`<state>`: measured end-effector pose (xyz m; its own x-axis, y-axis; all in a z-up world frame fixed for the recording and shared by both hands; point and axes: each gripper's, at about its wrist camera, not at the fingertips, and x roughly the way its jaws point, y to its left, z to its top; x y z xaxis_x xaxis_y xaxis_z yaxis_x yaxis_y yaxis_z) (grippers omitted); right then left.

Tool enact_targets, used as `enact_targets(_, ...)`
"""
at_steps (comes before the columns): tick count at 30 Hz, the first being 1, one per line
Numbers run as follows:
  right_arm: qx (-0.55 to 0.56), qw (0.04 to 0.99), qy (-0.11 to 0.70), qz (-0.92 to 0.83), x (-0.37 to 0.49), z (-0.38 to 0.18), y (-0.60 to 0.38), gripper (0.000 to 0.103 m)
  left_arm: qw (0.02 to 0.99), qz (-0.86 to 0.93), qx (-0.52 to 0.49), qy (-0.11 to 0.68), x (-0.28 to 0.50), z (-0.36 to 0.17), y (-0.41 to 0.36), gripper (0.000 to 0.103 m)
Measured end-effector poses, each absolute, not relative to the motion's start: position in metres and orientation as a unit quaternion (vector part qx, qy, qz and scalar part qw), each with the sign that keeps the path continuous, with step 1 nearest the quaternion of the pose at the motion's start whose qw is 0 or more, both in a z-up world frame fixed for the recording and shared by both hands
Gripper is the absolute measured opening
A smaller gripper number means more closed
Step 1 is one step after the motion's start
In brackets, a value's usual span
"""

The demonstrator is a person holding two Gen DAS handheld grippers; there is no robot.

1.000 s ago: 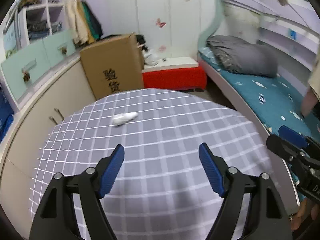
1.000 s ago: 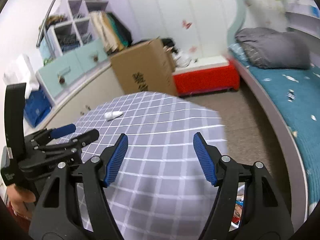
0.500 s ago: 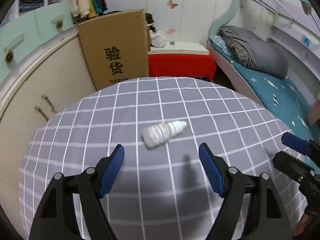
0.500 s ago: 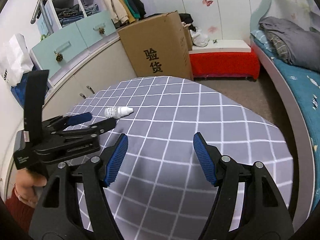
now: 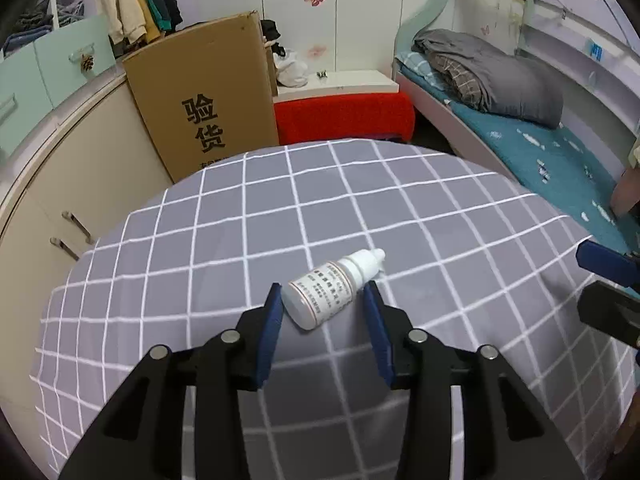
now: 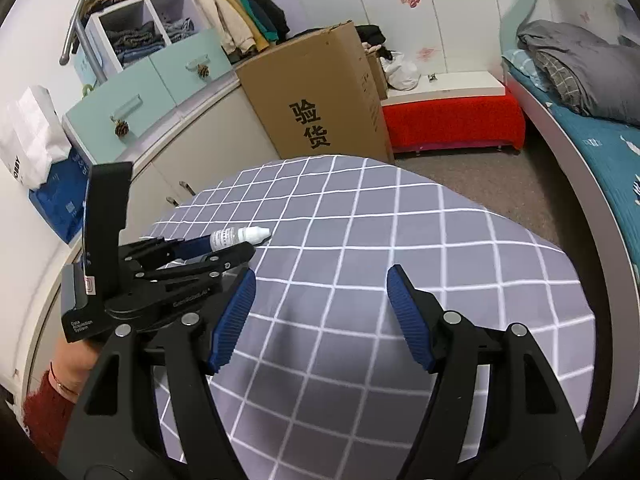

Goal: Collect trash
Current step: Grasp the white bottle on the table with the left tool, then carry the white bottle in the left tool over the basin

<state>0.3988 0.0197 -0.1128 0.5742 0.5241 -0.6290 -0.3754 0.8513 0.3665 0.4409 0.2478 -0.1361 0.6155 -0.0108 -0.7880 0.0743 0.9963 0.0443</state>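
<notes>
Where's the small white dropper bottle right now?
The dropper bottle lies on the checked tablecloth, between the closing jaws of the left gripper.

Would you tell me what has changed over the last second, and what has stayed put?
The left gripper moved forward and down to the small white bottle, and its jaws are closing with the bottle between them. The right gripper also advanced but stays open and empty. The bottle still lies on the checked tablecloth.

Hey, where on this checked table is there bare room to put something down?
Most of the checked tablecloth is bare: the whole stretch from the dropper bottle toward the bed side, and the far edge by the cardboard box. It is crowded only at the bottle, where the left gripper, jaws closing, straddles it.
</notes>
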Motion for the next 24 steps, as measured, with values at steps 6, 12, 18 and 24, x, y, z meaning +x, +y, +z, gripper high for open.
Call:
enact_targets(6,0.12,0.888,0.371,0.242,0.372,-0.107,-0.021,0.067,0.915,-0.005,0.04,0.401,0.395,-0.107,0.203,0.04)
enact_targets(12,0.155,0.905,0.342,0.201,0.324,-0.102,-0.103,0.067,0.928,-0.038,0.024,0.371,0.34,-0.078,0.111,0.04)
enact_targets(18,0.17,0.928,0.31,0.115,0.267,-0.113,-0.198,0.071,0.925,-0.098,0.036,0.366,0.299,-0.09,-0.006,0.04)
enact_targets(24,0.227,0.906,0.357,0.031,0.228,-0.19,-0.3,0.071,0.903,-0.161,0.06,0.395,0.277,-0.137,-0.122,0.04)
